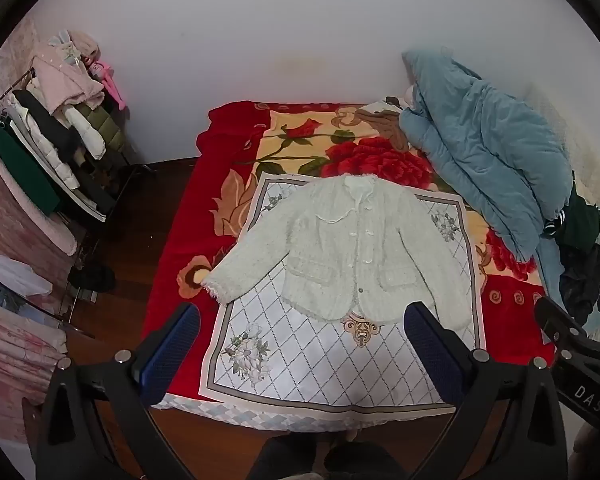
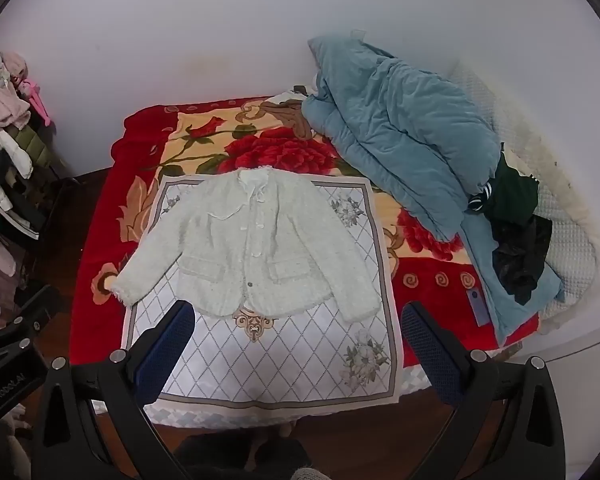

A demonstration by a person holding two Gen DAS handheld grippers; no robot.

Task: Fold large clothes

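Note:
A white fuzzy jacket (image 1: 340,248) lies flat, front up and buttoned, on a white diamond-patterned cloth (image 1: 300,364) spread over the bed. Its sleeves are spread out to both sides. It also shows in the right wrist view (image 2: 252,240), on the same cloth (image 2: 284,360). My left gripper (image 1: 300,320) is open and empty, held above the near edge of the bed, short of the jacket's hem. My right gripper (image 2: 298,318) is open and empty too, at the same distance. The right gripper's body shows at the right edge of the left view (image 1: 572,344).
A red floral blanket (image 1: 340,148) covers the bed. A teal quilt (image 1: 484,152) and dark clothes (image 1: 580,264) are piled on its right side. A loaded clothes rack (image 1: 60,140) stands at the left over dark wood floor (image 1: 140,220). A white wall is behind.

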